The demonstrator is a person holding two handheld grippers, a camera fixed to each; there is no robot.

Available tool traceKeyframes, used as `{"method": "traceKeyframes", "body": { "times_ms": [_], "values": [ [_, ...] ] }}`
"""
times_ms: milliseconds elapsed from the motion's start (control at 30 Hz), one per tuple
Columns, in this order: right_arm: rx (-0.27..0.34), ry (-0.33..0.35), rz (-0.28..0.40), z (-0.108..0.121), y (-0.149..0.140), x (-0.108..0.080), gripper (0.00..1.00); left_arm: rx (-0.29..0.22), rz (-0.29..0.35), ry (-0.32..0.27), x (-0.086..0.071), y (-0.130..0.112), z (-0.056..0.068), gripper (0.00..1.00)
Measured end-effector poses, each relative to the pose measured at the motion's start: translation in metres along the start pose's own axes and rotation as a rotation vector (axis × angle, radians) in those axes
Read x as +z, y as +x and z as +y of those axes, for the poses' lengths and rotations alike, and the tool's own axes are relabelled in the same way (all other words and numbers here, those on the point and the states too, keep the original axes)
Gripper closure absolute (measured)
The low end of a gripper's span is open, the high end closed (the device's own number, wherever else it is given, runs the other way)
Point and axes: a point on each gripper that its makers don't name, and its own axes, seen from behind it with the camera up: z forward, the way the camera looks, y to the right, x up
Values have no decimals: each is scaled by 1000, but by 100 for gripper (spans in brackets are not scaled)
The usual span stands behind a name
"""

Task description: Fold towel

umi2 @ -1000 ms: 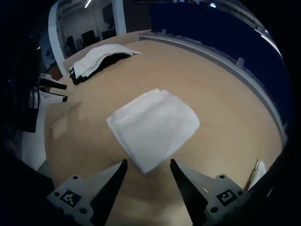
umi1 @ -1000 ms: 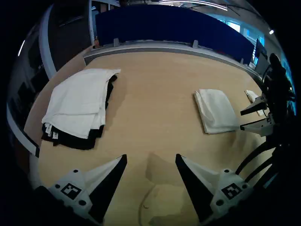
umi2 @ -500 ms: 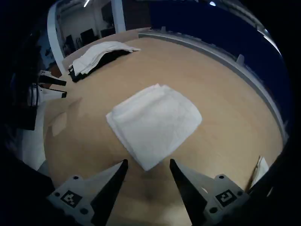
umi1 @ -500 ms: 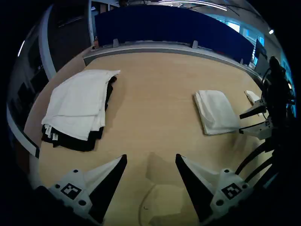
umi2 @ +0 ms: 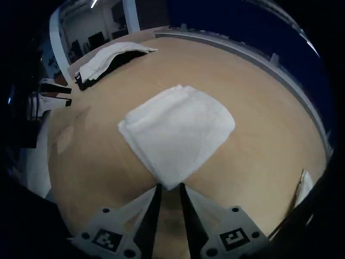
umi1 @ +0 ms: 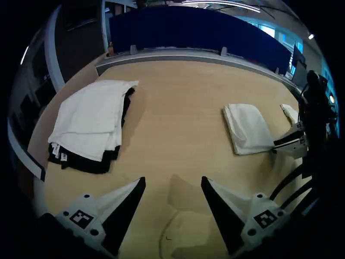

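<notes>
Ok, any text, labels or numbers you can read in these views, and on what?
No readable words or numbers.
On the left gripper: square black-and-white markers, patterns and not text.
On the right gripper: the same kind of markers.
Tags on the towel stack: too small to read.

office: blue desk partition (umi1: pixel 194 30), long wooden desk (umi1: pixel 181 112)

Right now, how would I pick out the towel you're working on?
On the wooden table before the blue partition, look by the right gripper. The folded towel lies alone, small and all white, unlike the bigger white-on-black pile.
</notes>
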Motion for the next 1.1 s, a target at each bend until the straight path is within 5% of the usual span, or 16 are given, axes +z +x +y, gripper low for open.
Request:
{"method": "traceKeyframes", "body": {
  "times_ms": [367, 800, 1100],
  "values": [
    [0, -18, 9, 1, 0, 2, 95, 0, 0, 2, 1, -2, -2, 4],
    [23, -16, 49, 3, 9, -3, 98, 3, 1, 0, 2, -2, 0, 4],
    [3, -35, 166, 8, 52, -32, 98, 5, 7, 2, 0, 1, 1, 4]
  ]
}}
